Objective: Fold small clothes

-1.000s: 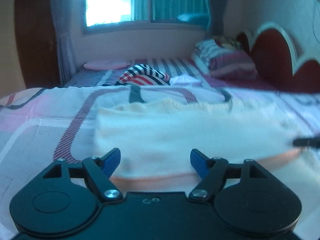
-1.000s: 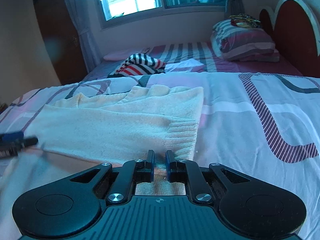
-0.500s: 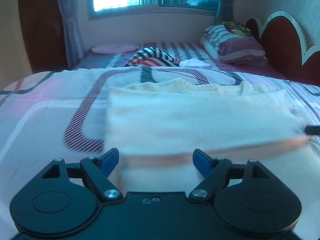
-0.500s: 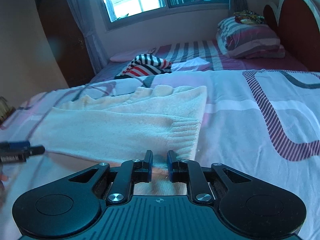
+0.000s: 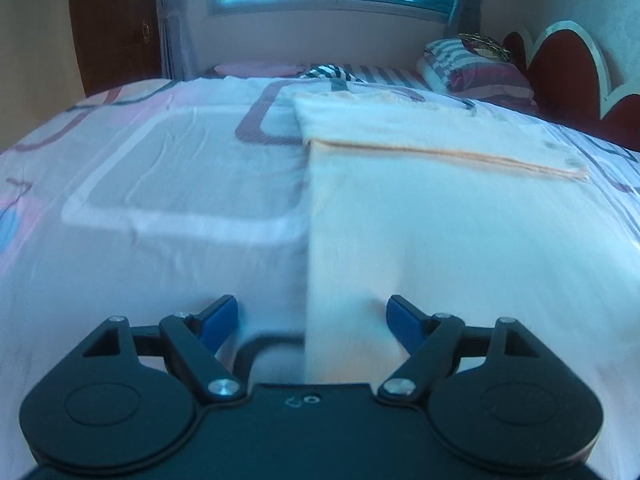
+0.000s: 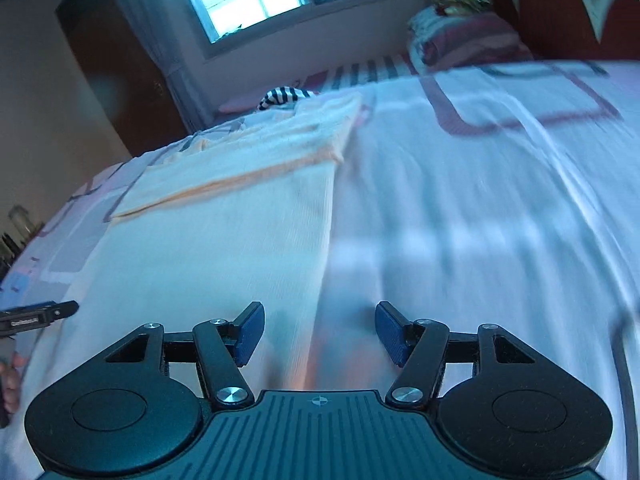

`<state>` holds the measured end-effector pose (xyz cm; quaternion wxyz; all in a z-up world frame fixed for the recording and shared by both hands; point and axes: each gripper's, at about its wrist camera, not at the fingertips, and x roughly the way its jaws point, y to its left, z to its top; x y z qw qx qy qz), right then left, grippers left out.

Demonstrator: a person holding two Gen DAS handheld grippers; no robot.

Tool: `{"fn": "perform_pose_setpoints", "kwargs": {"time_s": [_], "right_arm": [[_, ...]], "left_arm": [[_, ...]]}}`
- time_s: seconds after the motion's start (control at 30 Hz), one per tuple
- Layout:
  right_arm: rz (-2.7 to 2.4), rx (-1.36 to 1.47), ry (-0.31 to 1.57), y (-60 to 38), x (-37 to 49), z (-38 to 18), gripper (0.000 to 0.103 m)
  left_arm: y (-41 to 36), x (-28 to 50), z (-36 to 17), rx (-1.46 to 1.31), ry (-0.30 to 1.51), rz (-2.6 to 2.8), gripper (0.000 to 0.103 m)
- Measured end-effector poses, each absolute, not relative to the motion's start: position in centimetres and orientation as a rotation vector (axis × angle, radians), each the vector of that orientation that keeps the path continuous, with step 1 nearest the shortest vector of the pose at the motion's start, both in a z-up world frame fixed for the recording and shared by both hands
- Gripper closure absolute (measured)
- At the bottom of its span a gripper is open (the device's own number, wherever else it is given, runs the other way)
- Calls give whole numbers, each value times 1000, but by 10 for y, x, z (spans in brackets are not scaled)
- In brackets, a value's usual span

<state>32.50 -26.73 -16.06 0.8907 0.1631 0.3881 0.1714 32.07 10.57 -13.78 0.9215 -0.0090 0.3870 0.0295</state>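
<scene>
Across frame centre: cream sweater (image 5: 440,208) with 1 fold laid on bedspread (image 5: 180,184).
Left gripper (image 5: 312,320) and right gripper (image 6: 316,332) both spread, holding nothing; further folds likely pending.

Left hand-held gripper (image 5: 312,316) and right hand-held gripper (image 6: 318,330) both gape wide.
</scene>
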Motion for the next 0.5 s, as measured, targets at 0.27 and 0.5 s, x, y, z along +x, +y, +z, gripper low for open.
{"fn": "perform_pose_setpoints", "kwargs": {"time_s": [0.27, 0.5], "right_arm": [[356, 479, 912, -272, 253, -150, 41], [368, 654, 951, -276, 196, -152, 41]], "left_arm": [[122, 247, -133, -129, 860, -55, 24], [137, 196, -133, -294, 886, -210, 26]]}}
